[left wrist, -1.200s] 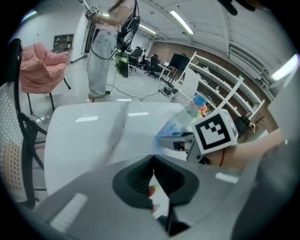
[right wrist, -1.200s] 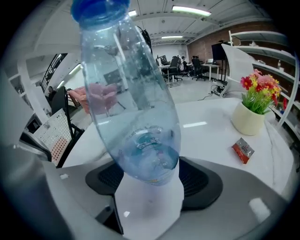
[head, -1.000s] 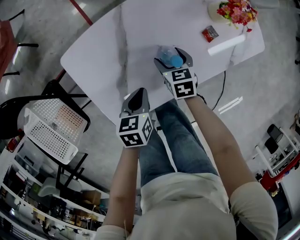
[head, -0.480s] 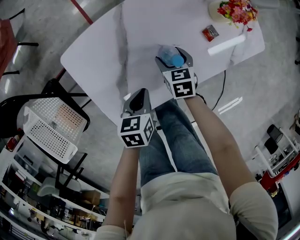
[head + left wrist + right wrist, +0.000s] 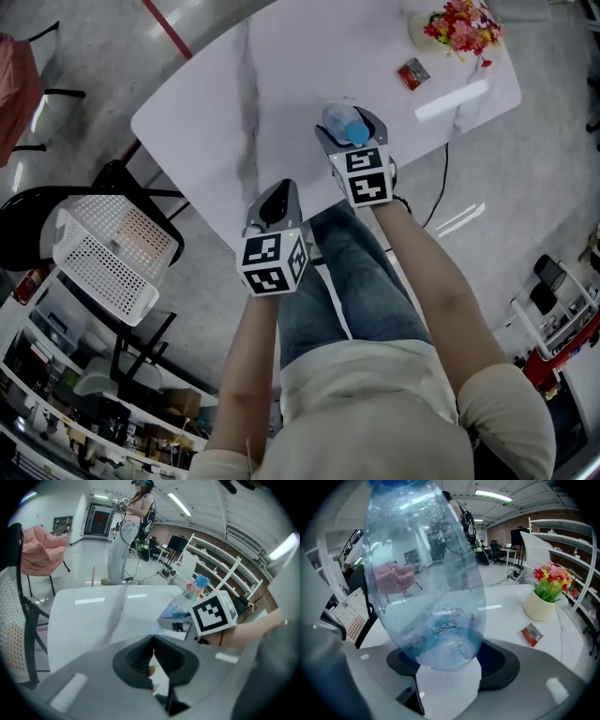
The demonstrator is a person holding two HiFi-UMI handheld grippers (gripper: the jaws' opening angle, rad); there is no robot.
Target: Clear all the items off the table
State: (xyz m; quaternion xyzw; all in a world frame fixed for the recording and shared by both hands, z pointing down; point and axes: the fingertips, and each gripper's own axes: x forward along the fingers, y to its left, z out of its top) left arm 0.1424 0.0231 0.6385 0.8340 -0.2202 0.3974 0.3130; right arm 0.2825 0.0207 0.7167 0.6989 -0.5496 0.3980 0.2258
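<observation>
Right gripper (image 5: 352, 127): fingers just been closing, clamped on bottle (image 5: 339, 120), axis upright | left gripper (image 5: 275, 195): fingers together, well apart from bottle

head: steeply down over table (image 5: 281, 84) | gripper views: low, close, across it | shared: table

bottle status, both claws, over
Left claw shut, empty. Right claw jaws just been closing, bottle between them, gripped. Nothing in the way; red packet and flower pot sit well clear.
</observation>
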